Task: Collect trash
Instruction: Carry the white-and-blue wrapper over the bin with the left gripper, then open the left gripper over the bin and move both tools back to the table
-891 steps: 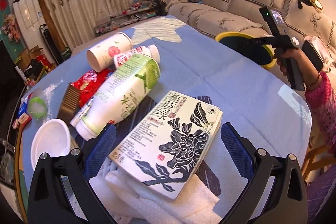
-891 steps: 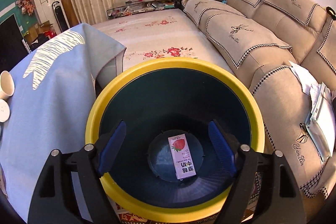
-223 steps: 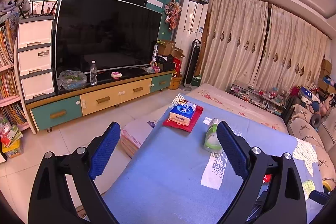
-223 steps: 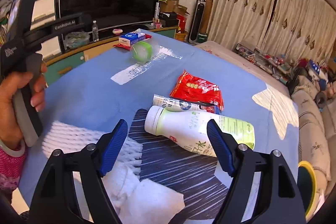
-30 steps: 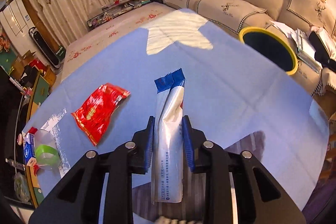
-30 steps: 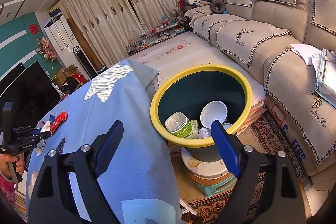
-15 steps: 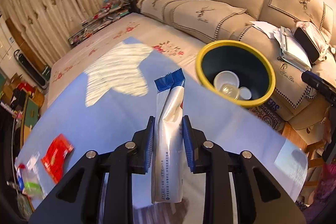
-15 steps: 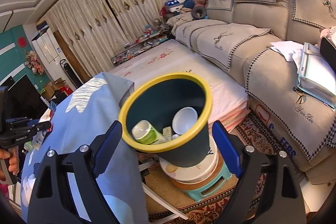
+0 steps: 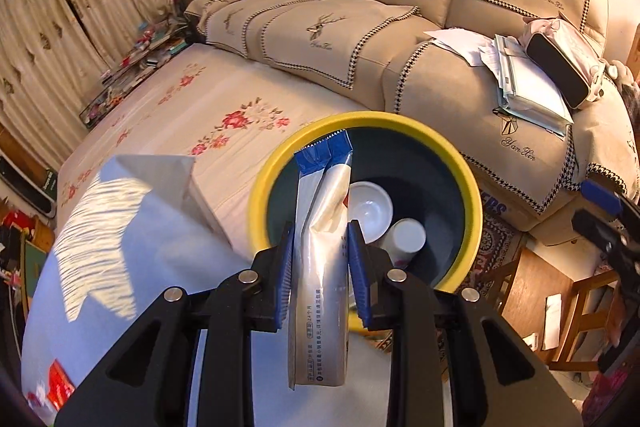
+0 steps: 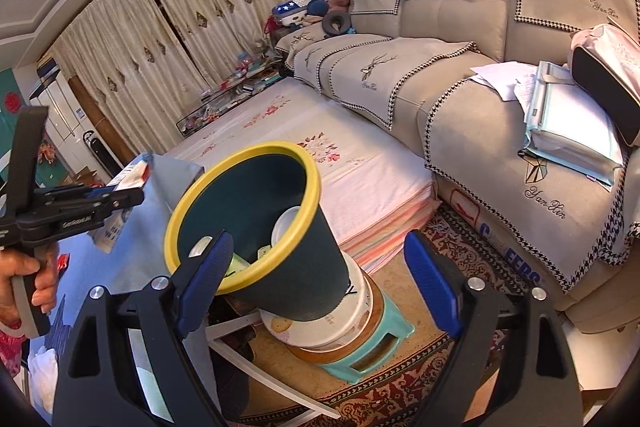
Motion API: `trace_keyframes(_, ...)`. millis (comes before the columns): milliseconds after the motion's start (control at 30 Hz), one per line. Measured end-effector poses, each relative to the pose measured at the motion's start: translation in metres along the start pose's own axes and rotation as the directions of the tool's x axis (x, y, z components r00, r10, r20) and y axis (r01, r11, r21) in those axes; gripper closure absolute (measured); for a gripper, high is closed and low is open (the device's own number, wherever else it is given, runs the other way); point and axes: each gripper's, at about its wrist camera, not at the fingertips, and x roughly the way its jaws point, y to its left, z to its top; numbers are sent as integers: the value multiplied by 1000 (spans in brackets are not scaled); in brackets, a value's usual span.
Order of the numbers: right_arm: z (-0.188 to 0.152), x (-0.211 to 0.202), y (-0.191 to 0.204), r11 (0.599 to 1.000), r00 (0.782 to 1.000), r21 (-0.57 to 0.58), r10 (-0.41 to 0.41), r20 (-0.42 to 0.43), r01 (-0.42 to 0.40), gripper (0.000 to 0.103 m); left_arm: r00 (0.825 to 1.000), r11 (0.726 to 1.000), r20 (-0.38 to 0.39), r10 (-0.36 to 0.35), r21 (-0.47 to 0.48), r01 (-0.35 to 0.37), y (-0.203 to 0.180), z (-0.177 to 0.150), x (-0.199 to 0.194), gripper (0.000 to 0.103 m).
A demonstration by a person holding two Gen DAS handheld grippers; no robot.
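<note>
Wrapper point(image 9: 320, 267) above bin rim point(image 9: 260, 187)

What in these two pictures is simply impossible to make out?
- Bin bottom: in the left view the held wrapper covers part; in the right view the tilted wall hides most.
- Wrapper print: too small to read.
- Red packet: cut off at the left view's edge.
- Wrapper in the right view: mostly behind the left gripper.

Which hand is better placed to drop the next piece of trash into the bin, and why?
Left. The left gripper is shut on the silver-and-blue wrapper, whose top already overlaps the yellow-rimmed bin mouth. The right gripper is open and empty, beside the bin.
</note>
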Motion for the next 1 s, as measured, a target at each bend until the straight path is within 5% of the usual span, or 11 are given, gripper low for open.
trace_keyframes(200, 0, 1, -7, 1000, 1000, 13, -16, -14, 16, 20, 999, 999, -25, -23, -33, 22, -16, 28, 43, 72)
trace_keyframes(267, 1, -1, -7, 1000, 1000, 10, -17, -17, 17, 20, 999, 999, -34, -25, -46, 24, -18, 33, 54, 42)
trace_keyframes(300, 2, -2, -6, 1000, 1000, 7, -17, -15, 17, 20, 999, 998, -32, -24, -55, 22, -18, 35, 56, 35)
trace_keyframes(433, 3, -10, -2, 1000, 1000, -7, -15, -3, 15, 19, 999, 994, 2, -39, -101, 39, -9, 34, 37, 32)
trace_keyframes(600, 0, -19, 15, 999, 1000, -37, 23, 9, -22, 17, 990, 974, 131, -52, -213, 80, 43, 11, -59, 28)
trace_keyframes(800, -17, -11, 69, 983, 993, -142, 109, -52, -116, 17, 950, 935, 280, 137, -352, -31, 116, -67, -199, 17)
trace_keyframes(900, -29, -8, 105, 964, 984, -205, 152, -92, -168, 17, 928, 887, 273, 255, -448, -112, 148, -128, -248, 15)
trace_keyframes(1000, -44, -10, 143, 935, 971, -273, 198, -131, -227, 17, 898, 804, 239, 369, -567, -179, 179, -203, -289, 15)
